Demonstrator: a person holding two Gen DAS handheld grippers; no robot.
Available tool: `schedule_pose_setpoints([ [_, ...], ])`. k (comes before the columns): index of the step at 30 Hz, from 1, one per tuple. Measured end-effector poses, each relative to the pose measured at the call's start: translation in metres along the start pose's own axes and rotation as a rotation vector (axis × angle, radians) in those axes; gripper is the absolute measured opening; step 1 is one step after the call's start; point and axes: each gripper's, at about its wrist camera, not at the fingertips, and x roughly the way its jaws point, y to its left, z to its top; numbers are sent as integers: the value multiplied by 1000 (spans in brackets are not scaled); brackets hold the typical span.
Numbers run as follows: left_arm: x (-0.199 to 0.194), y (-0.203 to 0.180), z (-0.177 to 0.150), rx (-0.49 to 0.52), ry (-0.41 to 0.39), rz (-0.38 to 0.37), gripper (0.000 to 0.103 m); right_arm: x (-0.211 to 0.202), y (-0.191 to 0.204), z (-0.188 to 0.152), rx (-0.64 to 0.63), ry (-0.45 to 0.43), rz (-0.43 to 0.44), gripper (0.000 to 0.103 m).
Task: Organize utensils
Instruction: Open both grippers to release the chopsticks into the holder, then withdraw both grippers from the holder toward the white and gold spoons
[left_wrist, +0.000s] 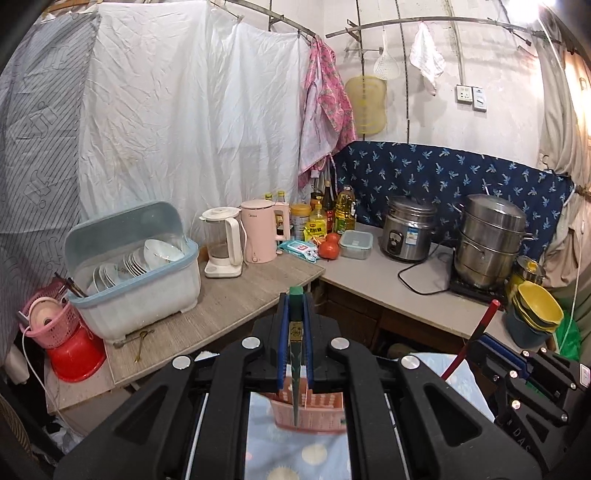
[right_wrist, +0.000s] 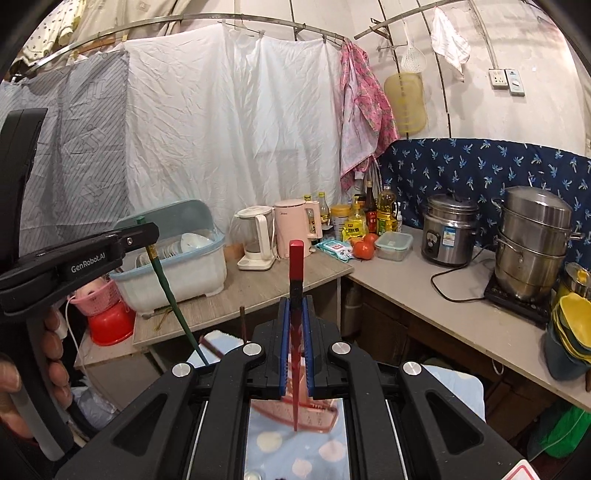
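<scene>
My left gripper (left_wrist: 295, 301) is shut on a dark green chopstick (left_wrist: 296, 373) that stands upright between its blue pads, tip hanging over a pink slotted holder (left_wrist: 321, 410). My right gripper (right_wrist: 295, 302) is shut on a red chopstick (right_wrist: 296, 258), also upright, tip above the same pink holder (right_wrist: 317, 415). In each wrist view the other gripper shows too: the right gripper (left_wrist: 480, 338) with its red chopstick (left_wrist: 488, 314) at the right, and the left gripper (right_wrist: 149, 236) with the green chopstick (right_wrist: 168, 291) at the left. A brown chopstick (right_wrist: 242, 325) pokes up beside a dark stick lying on the cloth.
The holder rests on a light blue dotted cloth (left_wrist: 295, 454). Ahead stand a dish box with bowls (left_wrist: 136, 273), two kettles (left_wrist: 240, 236), bottles, tomatoes (left_wrist: 329, 248), a rice cooker (left_wrist: 406, 232), a steamer pot (left_wrist: 491, 240) and yellow bowls (left_wrist: 539, 306). A person's hand (right_wrist: 51, 354) grips the left handle.
</scene>
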Motion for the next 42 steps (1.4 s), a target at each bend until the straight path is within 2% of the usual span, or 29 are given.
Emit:
schedule_pose_setpoints([
  [7,58,7,-1,-14,12,9,7,56,-6,7,-19,21,-40,7],
  [16,108,14,-36,-49,79,1,7,106,-10,-25,-21,95,-53,7],
  [24,126,20,-57,-60,114,16,7,127,-12,-45,-14,146,-54,7],
  [34,130,29,-78,-74,146,36,9,128,-8,-60,-33,176,-63,7],
  [35,128,29,-79,-74,141,45,11,126,-7,-61,-35,172,-68,8],
  [36,125,30,-80,-73,139,47,15,124,-6,-62,-35,168,-73,13],
  [37,123,31,-81,-74,139,46,24,122,-6,-62,-35,163,-77,18],
  [38,121,32,-82,-75,135,57,35,119,-5,-62,-36,154,-80,28],
  [39,118,33,-83,-73,126,71,38,116,-5,-61,-36,142,-85,34],
  [42,112,35,-85,-67,124,79,39,108,-2,-62,-41,130,-88,35],
])
